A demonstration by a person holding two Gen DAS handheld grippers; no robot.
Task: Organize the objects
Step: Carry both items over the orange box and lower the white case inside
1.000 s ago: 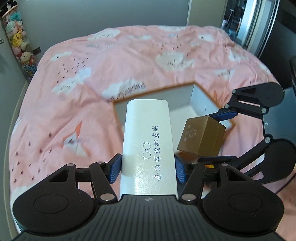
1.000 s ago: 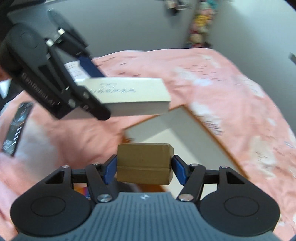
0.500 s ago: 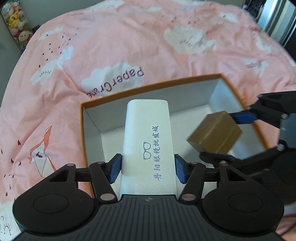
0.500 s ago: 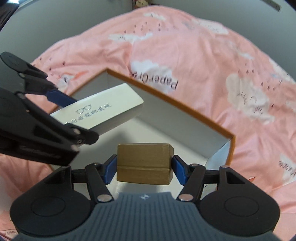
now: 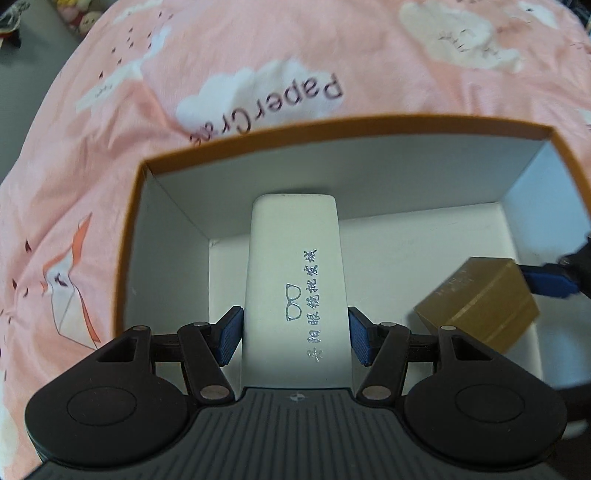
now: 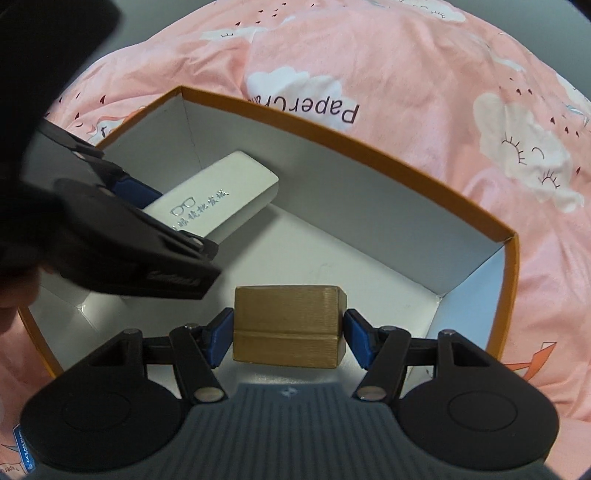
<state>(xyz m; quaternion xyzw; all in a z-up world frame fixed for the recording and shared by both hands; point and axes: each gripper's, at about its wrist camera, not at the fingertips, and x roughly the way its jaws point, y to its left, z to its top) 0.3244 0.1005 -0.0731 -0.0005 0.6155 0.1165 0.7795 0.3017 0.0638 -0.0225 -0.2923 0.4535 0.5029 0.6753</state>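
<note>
An open cardboard box with an orange rim (image 5: 332, 127) and white inside lies on the pink bedspread; it also shows in the right wrist view (image 6: 369, 146). My left gripper (image 5: 294, 334) is shut on a white glasses case (image 5: 295, 280) with a glasses logo and holds it inside the box's left half. The case also shows in the right wrist view (image 6: 218, 195). My right gripper (image 6: 287, 336) is shut on a small gold-brown box (image 6: 286, 325) and holds it low inside the box's right half. The gold box also shows in the left wrist view (image 5: 480, 310).
The pink bedspread (image 5: 258, 55) with white clouds and "PaperCrane" print surrounds the box. Plush toys (image 5: 74, 14) sit on a shelf at the far left. The two grippers are close together inside the box.
Both grippers have moved forward and down from above the bed into the open box, each still holding its object. The box now fills most of both views.
</note>
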